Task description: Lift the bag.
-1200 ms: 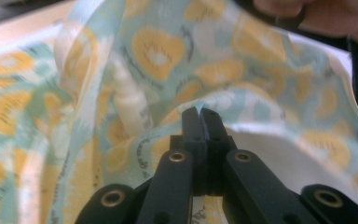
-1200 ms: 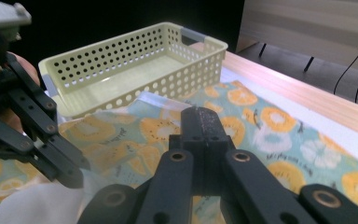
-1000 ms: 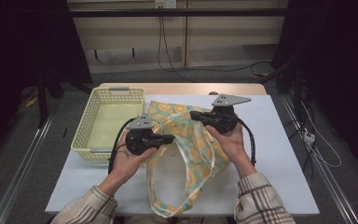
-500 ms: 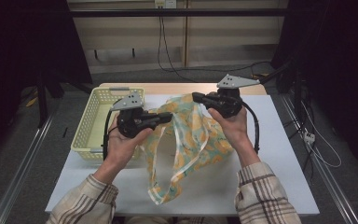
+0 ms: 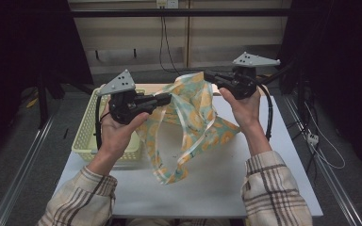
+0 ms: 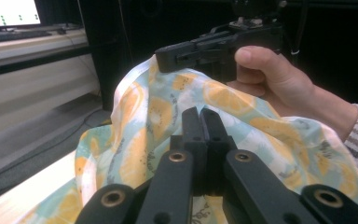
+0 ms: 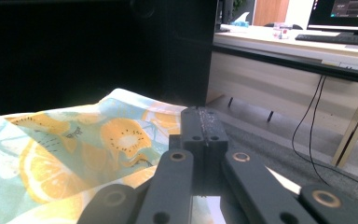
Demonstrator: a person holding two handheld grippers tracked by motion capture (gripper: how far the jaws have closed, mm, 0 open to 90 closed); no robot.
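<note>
The white counter [image 5: 264,155] carries a pale yellow lattice basket [image 5: 87,134] at its left. Above it hangs a thin, limp cloth [image 5: 193,122] printed with orange slices, held aloft, probably to shake it open. The left gripper [image 5: 162,99] and right gripper [image 5: 212,75] each pinch its upper edge, fingers pressed together.

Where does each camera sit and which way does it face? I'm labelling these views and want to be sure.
High view: fixed above the person's side, looking forward and down at the table; both forearms, hands and each hand-held gripper show.
Left gripper view: rides the left hand-held gripper, looking along its closed jaws at the fruit-print cloth and the right hand.
Right gripper view: rides the right hand-held gripper, facing a desk with monitor.
Shared: all three show the cloth.
</note>
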